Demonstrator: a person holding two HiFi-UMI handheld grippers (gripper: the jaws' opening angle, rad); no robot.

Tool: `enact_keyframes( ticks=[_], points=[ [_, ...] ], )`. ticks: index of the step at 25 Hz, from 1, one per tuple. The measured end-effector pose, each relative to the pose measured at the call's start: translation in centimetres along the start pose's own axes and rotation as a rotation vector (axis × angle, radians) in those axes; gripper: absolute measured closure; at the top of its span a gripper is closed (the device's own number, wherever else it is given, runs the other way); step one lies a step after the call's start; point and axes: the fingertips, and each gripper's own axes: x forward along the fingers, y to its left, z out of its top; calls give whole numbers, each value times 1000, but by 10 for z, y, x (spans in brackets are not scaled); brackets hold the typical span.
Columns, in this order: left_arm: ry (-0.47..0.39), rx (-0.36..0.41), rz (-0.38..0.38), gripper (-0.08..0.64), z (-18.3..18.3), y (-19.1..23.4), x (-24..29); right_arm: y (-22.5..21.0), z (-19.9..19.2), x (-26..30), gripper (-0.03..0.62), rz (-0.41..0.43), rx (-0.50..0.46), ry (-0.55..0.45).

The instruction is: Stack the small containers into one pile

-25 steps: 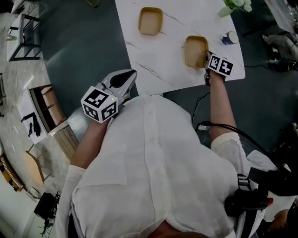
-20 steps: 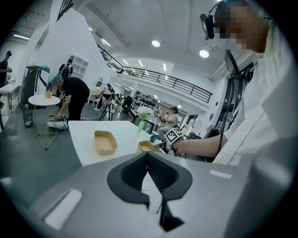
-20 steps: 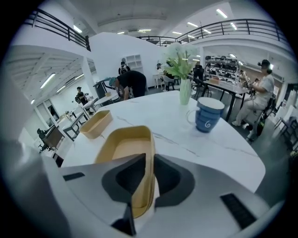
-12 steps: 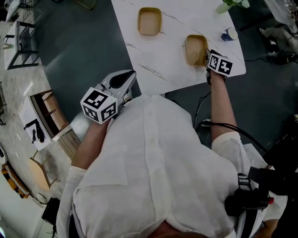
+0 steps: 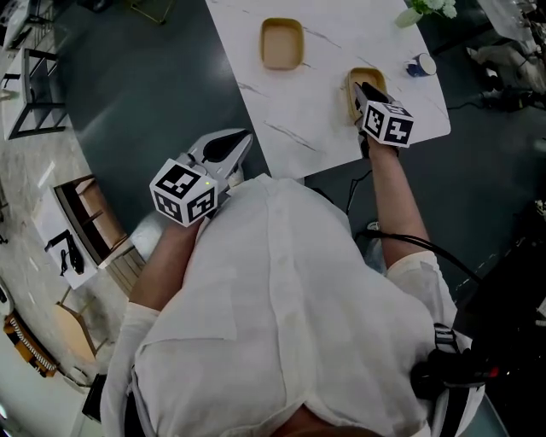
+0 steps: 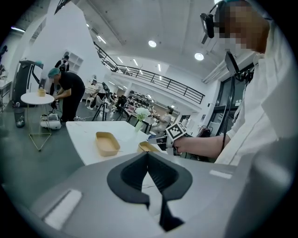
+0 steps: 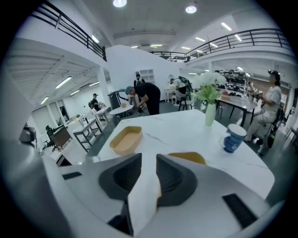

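**Item 1: near container** (image 5: 351, 92). Tan, shallow, open side up, sitting on the white marble table (image 5: 307, 111) close to its near-right edge. No pile is forming yet.

**Item 2: far container** (image 5: 281, 43). Same make, lying well apart from the first, toward the table's far-left side.

**Item 3: right gripper** (image 5: 365, 88). Hovering over the near container with its jaws parted by a narrow gap. The right gripper view is showing mostly white table in that gap and a thin tan sliver along one inner face. Nothing is looking clamped.
- Risk: if the jaws are closing on only the rim's edge, the light container is likely to tip or slip out during the lift.
- Risk: a push instead of a pinch could be sliding it toward the table edge, which is near.

**Item 4: left gripper** (image 5: 241, 138). Hanging off the table beside the person's chest, jaws pressed together and empty, so it is bracing nothing.
- Risk: with no second hold on either container, the far one may be skidding when the near one is set into it, or the two may be seating crooked.

**Item 5: blue cup** (image 5: 421, 67). Standing just beside the near container, with a vase of flowers (image 5: 425, 10) beyond it.
- Risk: a wide swing of the right gripper could be knocking either over.
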Motion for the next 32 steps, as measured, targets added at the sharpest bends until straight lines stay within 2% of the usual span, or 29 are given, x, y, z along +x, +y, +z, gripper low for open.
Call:
enact_keyframes(
  ticks=[5,11,16,21,32],
  points=[
    [10,2,-9,552,-2,17,-29,54,12,33,499,57,-28,7],
    [37,4,21,554,-15,43,-71,78,15,79,500,55,13,7],
    [43,-23,80,554,-28,67,-102,75,19,112,500,9,44,12],
    [47,-43,116,554,-36,85,-126,69,26,143,500,0,130,-10],
    [59,-72,139,554,-47,100,-138,54,20,182,514,-25,191,18]
  ],
)
